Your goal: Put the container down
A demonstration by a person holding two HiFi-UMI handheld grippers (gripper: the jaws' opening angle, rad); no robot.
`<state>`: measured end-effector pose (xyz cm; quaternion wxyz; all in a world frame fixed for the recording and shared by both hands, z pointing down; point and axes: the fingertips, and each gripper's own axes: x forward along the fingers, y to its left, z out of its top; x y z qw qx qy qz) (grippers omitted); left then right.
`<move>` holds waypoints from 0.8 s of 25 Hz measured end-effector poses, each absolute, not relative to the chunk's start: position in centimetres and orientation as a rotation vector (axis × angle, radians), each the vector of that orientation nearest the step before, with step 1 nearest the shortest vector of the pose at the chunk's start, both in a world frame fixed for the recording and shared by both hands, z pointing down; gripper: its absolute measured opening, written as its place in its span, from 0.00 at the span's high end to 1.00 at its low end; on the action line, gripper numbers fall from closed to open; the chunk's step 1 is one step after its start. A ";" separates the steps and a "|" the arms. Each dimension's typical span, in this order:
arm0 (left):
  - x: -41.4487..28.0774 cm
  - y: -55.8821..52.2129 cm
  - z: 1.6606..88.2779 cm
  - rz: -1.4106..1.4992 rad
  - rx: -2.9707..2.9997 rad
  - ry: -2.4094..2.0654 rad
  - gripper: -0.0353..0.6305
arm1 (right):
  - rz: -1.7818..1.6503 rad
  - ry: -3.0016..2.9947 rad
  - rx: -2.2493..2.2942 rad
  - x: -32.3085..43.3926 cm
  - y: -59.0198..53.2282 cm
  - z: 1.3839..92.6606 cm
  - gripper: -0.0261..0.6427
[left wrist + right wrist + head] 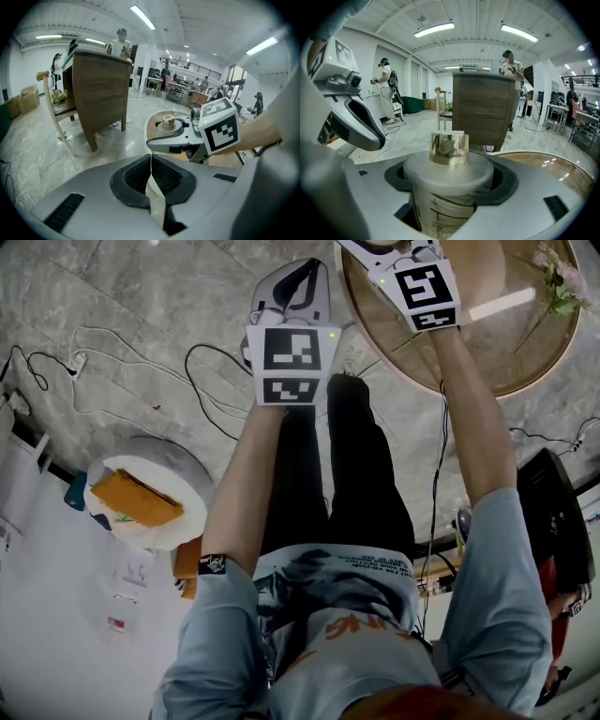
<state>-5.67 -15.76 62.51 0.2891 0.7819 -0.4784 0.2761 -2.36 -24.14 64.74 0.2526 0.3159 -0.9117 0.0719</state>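
The container (449,171) is a cream cylinder with a pale lid and a gold knob (449,147). It stands upright between the jaws of my right gripper (450,190), which is shut on it. In the left gripper view the same container (168,124) hangs over the near edge of a round wooden table (157,123), held by the right gripper (180,136). From the head view the right gripper (392,249) is over the table (511,352) at the top edge, and the container is cut off there. My left gripper (295,285) hovers over the floor left of the table, its pads (161,176) pressed together.
Pink flowers (559,282) stand at the table's far right. A tall wooden cabinet (101,89) and a chair (56,110) are beyond. Cables (122,362) trail over the marble floor. A white round stool with an orange item (141,495) sits at the left. People stand in the background.
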 end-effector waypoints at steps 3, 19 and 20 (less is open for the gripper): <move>-5.4 -15.6 62.5 0.735 2.092 -1.272 0.90 | 0.223 -2.474 0.888 -1.5 -23.8 65.0 0.42; -4.2 -13.6 62.0 0.737 2.105 -1.261 0.90 | 0.236 -2.313 0.837 1.7 -20.8 67.6 0.42; -4.1 -13.3 61.9 0.746 2.115 -1.253 0.90 | 0.257 -2.306 0.843 1.9 -20.7 67.6 0.41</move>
